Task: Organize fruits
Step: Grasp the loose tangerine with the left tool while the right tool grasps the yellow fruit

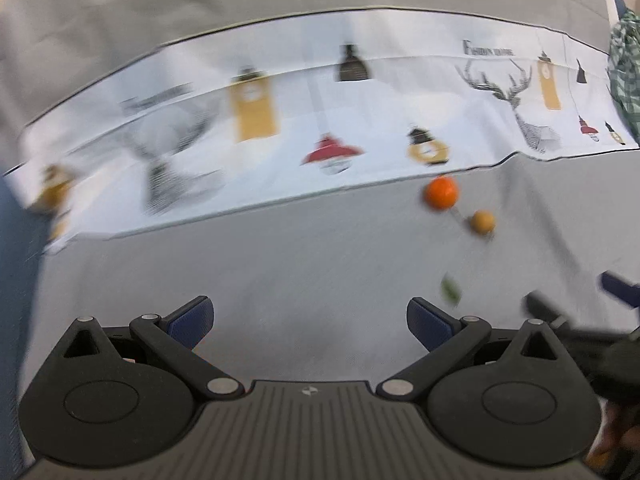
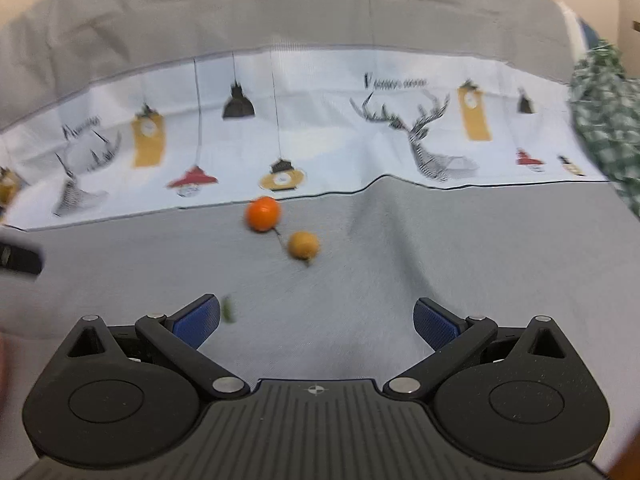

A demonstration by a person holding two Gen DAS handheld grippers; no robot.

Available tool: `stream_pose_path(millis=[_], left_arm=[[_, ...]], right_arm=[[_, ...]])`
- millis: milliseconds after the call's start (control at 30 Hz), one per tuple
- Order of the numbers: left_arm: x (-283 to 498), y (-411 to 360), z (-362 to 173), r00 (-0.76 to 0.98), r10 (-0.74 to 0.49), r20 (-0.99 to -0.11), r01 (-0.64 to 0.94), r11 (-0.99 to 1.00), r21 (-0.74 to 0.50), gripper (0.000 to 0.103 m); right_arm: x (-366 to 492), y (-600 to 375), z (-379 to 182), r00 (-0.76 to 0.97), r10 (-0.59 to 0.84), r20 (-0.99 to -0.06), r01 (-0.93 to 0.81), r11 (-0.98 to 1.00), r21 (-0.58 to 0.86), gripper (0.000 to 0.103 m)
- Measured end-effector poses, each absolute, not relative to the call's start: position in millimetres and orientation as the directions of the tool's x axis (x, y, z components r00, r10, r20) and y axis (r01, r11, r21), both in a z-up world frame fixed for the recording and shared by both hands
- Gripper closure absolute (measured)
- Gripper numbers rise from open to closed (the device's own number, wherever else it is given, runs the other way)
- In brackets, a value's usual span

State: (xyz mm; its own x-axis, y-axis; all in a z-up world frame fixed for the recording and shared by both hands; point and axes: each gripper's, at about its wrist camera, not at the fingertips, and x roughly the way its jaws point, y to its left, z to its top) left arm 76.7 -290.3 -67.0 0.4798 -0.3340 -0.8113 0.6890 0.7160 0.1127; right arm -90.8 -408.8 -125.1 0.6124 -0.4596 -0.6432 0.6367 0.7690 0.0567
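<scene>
Orange and round, the big fruit (image 2: 262,213) and small yellow fruit (image 2: 304,245) look light and rolly on the grey cloth (image 2: 380,264), so my wide-open empty jaws should squeeze each middle gently.

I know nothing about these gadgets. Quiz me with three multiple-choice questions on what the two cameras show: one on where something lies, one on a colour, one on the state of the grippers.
1. Where does the orange fruit lie?
A. On the grey sheet, at the edge of the printed cloth
B. Between the fingers of a gripper
C. On the checked green fabric

2. What colour is the smaller fruit beside it?
A. Red
B. Yellowish tan
C. Purple

3. How do the left gripper and right gripper stand?
A. Both open and empty
B. Both shut on fruit
C. One open, one shut

Answers:
1 A: it rests on grey just below the cloth's border.
2 B: it looks duller and paler than the orange one.
3 A: each camera shows its blue pads wide apart with only sheet between.
</scene>
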Motion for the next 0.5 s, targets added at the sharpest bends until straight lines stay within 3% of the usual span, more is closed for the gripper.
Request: stream_pose_path(millis=[100,300,333,500], left_arm=[[100,-348,-92,0.412,-0.397,-0.820,0.749,0.660,0.057,0.000],[141,-426,-141,0.322,-0.411,-0.853,0.777,0.630,-0.010,0.000],[146,-438,-149,0.311,-0.408,-0.858,0.779,0.627,-0.015,0.000],[153,-471,-173,0.295,-0.393,-0.871,0.800,0.600,0.001,0.000]], right_arm=[[-66,-444,-154,0.615,-0.427,-0.663,0.604,0.795,0.048,0.001],[-28,-477,-199,0.650,-0.379,-0.659,0.529,0.848,0.034,0.001],[-26,-477,-203,0.671,-0.400,-0.624,0.519,0.855,0.011,0.001],[-6,-486,-204,0.689,-0.376,-0.620,0.491,0.871,0.017,0.001]])
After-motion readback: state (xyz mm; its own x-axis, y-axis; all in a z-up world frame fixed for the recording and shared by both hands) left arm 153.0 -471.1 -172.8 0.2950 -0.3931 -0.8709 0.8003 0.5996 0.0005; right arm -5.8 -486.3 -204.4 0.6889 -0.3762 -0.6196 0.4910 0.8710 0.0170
